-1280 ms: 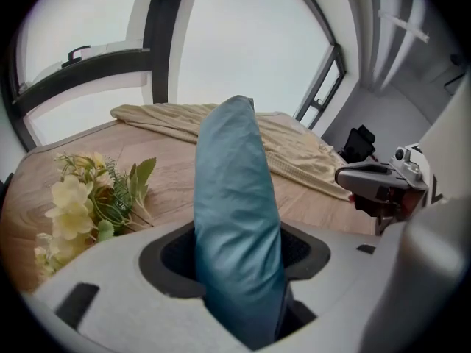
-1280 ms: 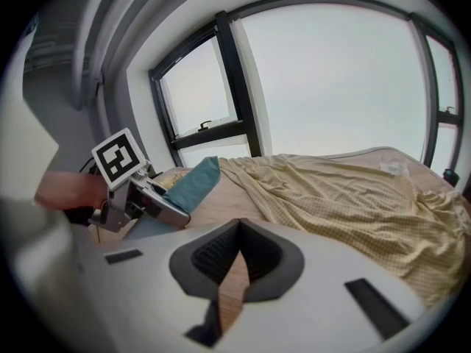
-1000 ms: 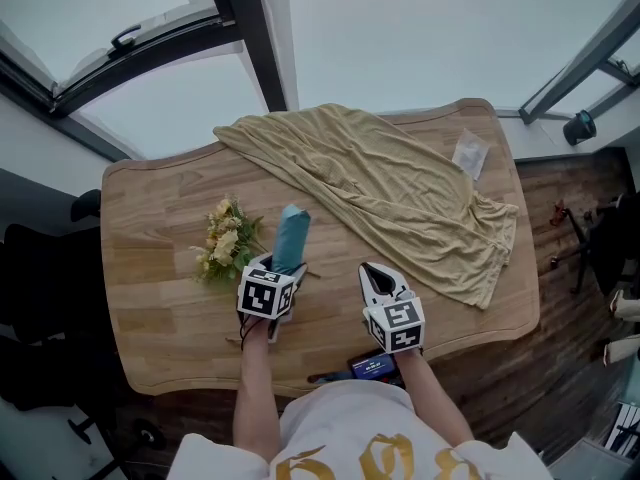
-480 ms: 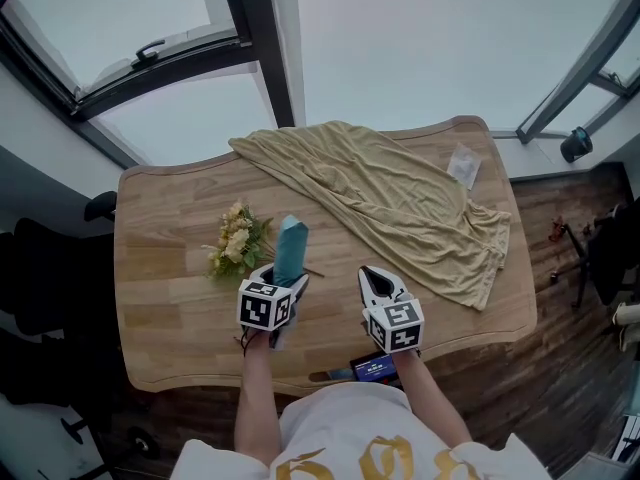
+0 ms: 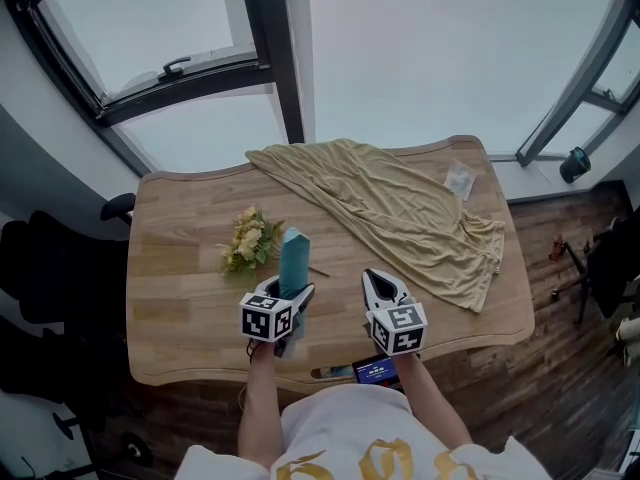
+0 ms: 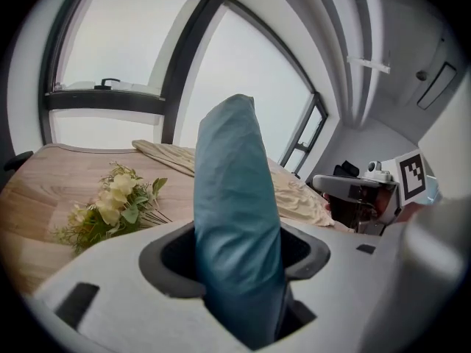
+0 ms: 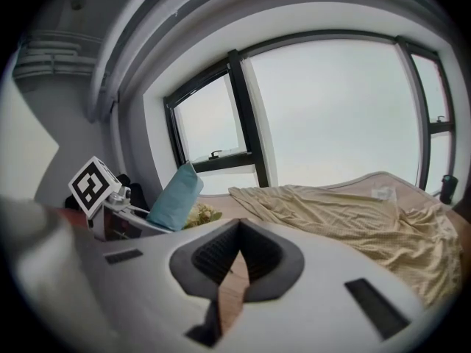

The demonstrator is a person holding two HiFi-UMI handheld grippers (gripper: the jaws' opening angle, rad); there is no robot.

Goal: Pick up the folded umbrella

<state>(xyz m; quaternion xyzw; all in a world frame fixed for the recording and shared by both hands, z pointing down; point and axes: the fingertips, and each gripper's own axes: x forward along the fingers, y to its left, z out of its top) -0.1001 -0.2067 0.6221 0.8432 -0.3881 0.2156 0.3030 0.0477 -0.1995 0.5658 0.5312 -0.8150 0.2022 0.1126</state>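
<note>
The folded umbrella (image 5: 293, 258) is a teal bundle standing almost upright above the wooden table (image 5: 170, 268). My left gripper (image 5: 290, 293) is shut on its lower part, and the left gripper view shows the umbrella (image 6: 232, 219) filling the space between the jaws. Its bottom end is hidden inside the gripper. To its right, near the table's front edge, my right gripper (image 5: 378, 283) is shut with nothing in it. In the right gripper view the pads of the right gripper (image 7: 240, 226) meet at the tip, and the umbrella (image 7: 175, 197) shows off to the left.
A bunch of pale yellow flowers (image 5: 250, 243) lies just left of the umbrella. A tan cloth (image 5: 400, 203) is spread across the table's far right half, with a small clear packet (image 5: 460, 180) beyond it. A phone (image 5: 375, 370) sits at the front edge. Windows stand behind the table.
The left gripper has tipped the umbrella more upright while holding it off the table. The head view has tilted, showing more window. The right gripper has barely moved.
</note>
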